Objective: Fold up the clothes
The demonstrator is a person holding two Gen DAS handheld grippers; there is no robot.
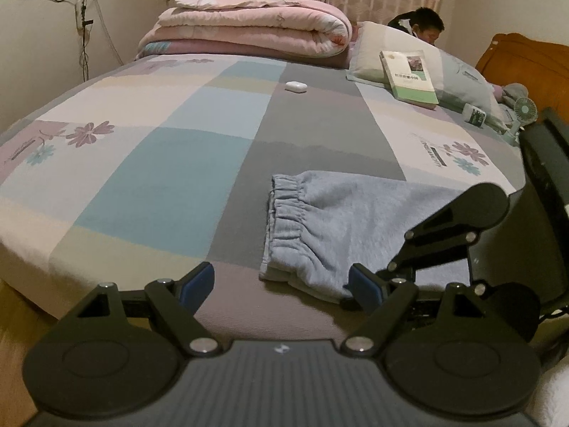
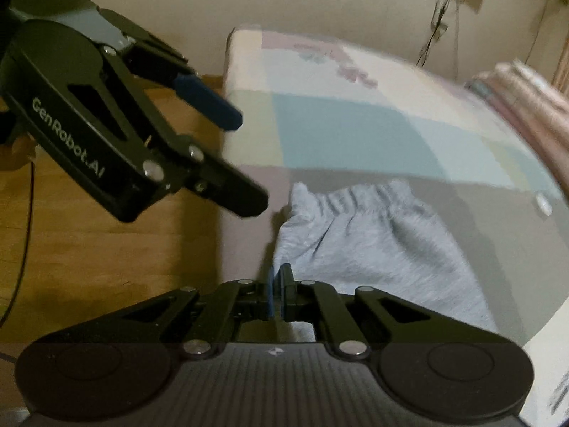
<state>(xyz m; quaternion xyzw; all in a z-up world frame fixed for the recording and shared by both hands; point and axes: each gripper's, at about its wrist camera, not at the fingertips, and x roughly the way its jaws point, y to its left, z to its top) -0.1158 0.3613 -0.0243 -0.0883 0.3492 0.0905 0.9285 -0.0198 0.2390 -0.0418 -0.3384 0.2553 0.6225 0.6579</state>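
Note:
Light blue sweatpants [image 1: 341, 220] lie on the bed's patchwork sheet [image 1: 170, 178], elastic waistband to the left. My left gripper [image 1: 281, 284] is open near the bed's front edge, its right pad [image 1: 362, 286] touching the garment's near corner. My right gripper [image 2: 276, 284] is shut on the near edge of the sweatpants [image 2: 373, 242]. The right gripper also shows in the left wrist view [image 1: 451, 235], over the pants. The left gripper shows in the right wrist view [image 2: 231, 149], open, left of the cloth.
A folded pink quilt [image 1: 249, 35], a pillow [image 1: 402, 53] with a green book [image 1: 409, 78], a white earbud case [image 1: 296, 86], a small fan [image 1: 522, 114] and a bottle [image 1: 474, 115] are on the bed. A person [image 1: 423, 25] sits behind. Wooden floor [image 2: 106, 213] lies beside the bed.

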